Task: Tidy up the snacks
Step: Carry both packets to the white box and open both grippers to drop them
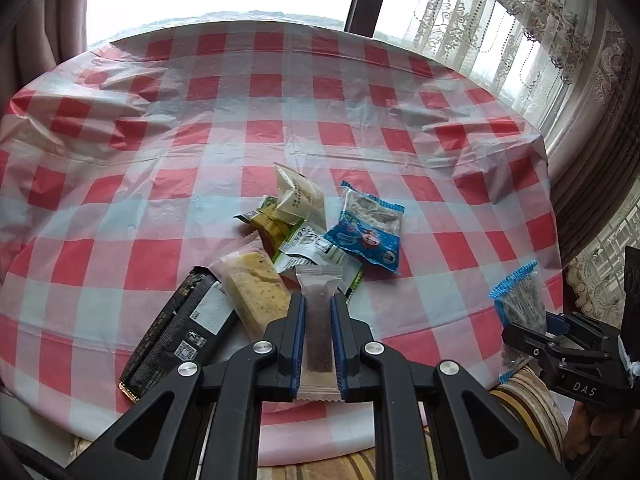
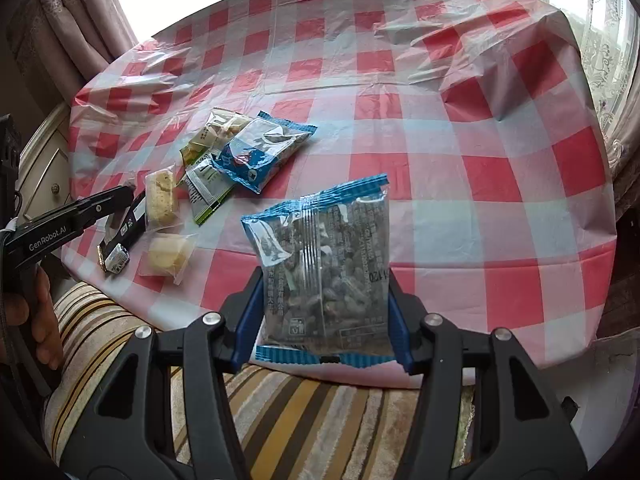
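Observation:
My left gripper (image 1: 317,304) is shut on a thin clear-wrapped dark snack bar (image 1: 318,332), held over the near edge of the table. My right gripper (image 2: 326,280) is shut on a blue-edged clear bag of dark snacks (image 2: 326,264), held upright above the table's near edge; the bag also shows in the left wrist view (image 1: 520,300). A pile of snacks lies on the checked tablecloth (image 1: 280,100): a blue packet (image 1: 366,228), a green-white packet (image 1: 316,250), a yellow packet (image 1: 272,226), a pale cake in clear wrap (image 1: 256,284) and a black bar (image 1: 180,332).
A second small clear-wrapped cake (image 2: 168,256) lies near the table's front edge. A striped cushion (image 2: 300,400) is below the table edge. Curtains (image 1: 580,60) and a window stand behind the table. A pale drawer cabinet (image 2: 44,168) is at the left.

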{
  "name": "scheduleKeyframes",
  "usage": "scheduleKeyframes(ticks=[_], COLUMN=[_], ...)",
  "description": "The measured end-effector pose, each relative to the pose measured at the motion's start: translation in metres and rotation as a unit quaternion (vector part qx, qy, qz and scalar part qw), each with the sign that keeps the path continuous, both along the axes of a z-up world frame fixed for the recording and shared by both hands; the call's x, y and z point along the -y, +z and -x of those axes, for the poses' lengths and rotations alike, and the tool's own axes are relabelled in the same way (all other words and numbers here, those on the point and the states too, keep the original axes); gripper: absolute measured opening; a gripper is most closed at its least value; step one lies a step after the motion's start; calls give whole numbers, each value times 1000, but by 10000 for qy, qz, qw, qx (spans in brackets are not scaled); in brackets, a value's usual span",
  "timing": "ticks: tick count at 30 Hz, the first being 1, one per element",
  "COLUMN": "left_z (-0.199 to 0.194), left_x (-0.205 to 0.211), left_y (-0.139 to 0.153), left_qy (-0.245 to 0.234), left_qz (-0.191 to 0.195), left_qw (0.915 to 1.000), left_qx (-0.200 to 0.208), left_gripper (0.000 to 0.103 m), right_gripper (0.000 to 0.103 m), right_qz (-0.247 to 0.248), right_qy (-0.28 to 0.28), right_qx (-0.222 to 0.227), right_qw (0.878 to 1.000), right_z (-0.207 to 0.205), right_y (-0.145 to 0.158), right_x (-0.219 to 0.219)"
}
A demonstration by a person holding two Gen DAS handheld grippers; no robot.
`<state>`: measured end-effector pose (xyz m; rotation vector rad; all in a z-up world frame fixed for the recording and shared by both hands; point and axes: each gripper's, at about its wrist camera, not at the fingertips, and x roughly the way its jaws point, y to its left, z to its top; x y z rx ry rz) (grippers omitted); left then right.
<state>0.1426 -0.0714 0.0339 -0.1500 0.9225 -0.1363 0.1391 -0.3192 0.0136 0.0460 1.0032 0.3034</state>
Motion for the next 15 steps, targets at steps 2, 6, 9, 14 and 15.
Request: scheduleKeyframes(ticks=[2,6,9,14,15], left_z=[0,-1,0,4,5], left_x=[20,61,93,144,154], left_y=[3,7,9,10,9], left_qy=[-229,-710,-1077,-1661,-1789], left_qz=[49,142,202,270,301], left_qw=[9997,9974,9940,9856,9833], left_qx=[5,-5,-44,-134,-170], left_gripper=[14,14,14,14,14], right_gripper=[58,58,58,58,58], right_qz=[-15,-4,-14,-12,-13], right_qy=[-152,-493,-806,-1327,-1430], right_qx=[41,45,2,-21,-25], right_qw=[9999,9988,9967,9912,9897], right_z=[7,20,31,50,53], right_y=[3,3,1,-1,-2], right_x=[15,49,78,126,135])
